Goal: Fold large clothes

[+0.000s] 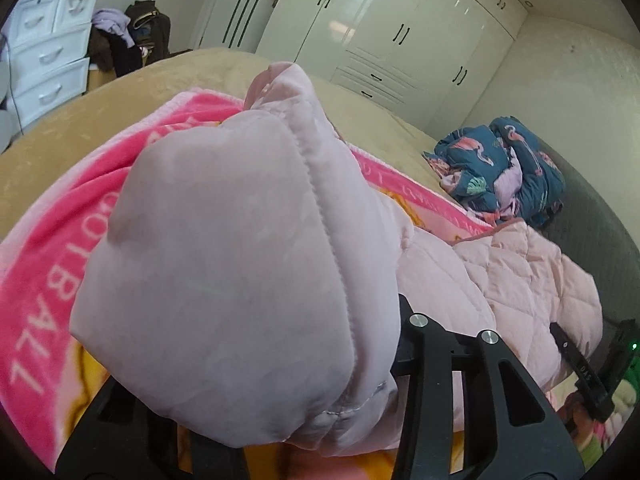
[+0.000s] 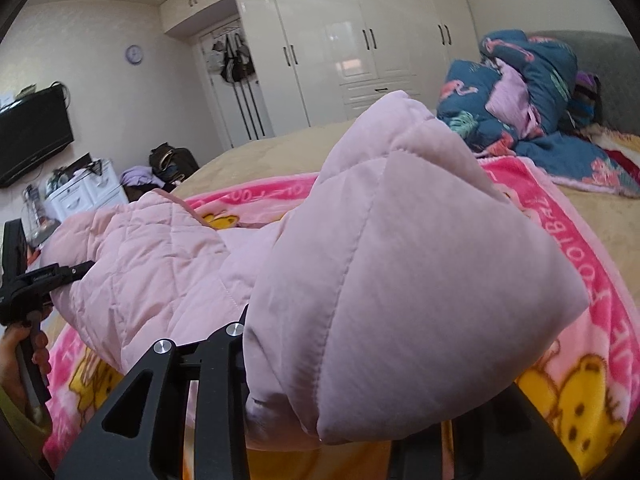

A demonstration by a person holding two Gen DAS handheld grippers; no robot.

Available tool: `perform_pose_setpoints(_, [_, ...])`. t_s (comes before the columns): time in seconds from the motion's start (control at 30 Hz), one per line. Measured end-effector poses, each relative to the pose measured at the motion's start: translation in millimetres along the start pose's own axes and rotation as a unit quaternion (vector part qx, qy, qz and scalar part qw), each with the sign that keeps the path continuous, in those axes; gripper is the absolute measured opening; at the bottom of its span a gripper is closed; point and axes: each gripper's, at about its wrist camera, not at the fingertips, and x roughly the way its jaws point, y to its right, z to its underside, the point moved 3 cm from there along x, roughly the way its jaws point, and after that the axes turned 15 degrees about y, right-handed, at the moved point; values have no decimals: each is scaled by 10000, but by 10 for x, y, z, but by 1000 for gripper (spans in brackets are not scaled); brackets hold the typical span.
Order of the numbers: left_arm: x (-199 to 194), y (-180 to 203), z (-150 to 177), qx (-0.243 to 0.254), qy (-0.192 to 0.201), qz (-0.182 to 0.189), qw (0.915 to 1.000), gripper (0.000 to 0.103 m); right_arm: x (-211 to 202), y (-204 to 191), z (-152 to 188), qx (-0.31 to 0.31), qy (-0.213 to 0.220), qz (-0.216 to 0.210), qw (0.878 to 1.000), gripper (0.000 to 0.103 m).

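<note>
Both claws, left claw (image 1: 256, 420) and right claw (image 2: 344, 412), look clamped on the pink jacket (image 1: 240, 260). Fingertips are buried, so probably. It's bunched above the blanket (image 2: 560, 248).

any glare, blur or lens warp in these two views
Left wrist view: strong fisheye bend with dark corners, window glare on the wardrobe doors, and the pink jacket up close is soft and hides the fingertips. Right wrist view: same warp, brighter glare on the wardrobe, the jacket filling the foreground, and the bed evenly lit.
</note>
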Motion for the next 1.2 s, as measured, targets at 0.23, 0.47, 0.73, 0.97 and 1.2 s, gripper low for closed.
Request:
perform_pose_setpoints(0.23, [-234, 29, 100, 68, -27, -82, 9999, 34, -320, -162, 46, -172, -41, -110, 9998, 31])
perform_pose_setpoints(0.47, [-514, 56, 221, 145, -26, -131, 9998, 34, -567, -219, 152, -165, -121, -129, 9997, 31])
perform_pose_setpoints(0.73, [-751, 58, 370, 295, -34, -193, 9994, 34, -786, -148, 360, 101, -288, -94, 9995, 32])
perform_pose_setpoints(0.97, [-806, 25, 580, 436, -138, -401, 9981, 35, -829, 111, 658, 787, -515, 106, 9955, 33])
perform_pose_setpoints(1.2, [-722, -123, 710, 407, -302, -663, 9965, 41, -797, 359, 984, 1574, -777, 328, 9839, 39])
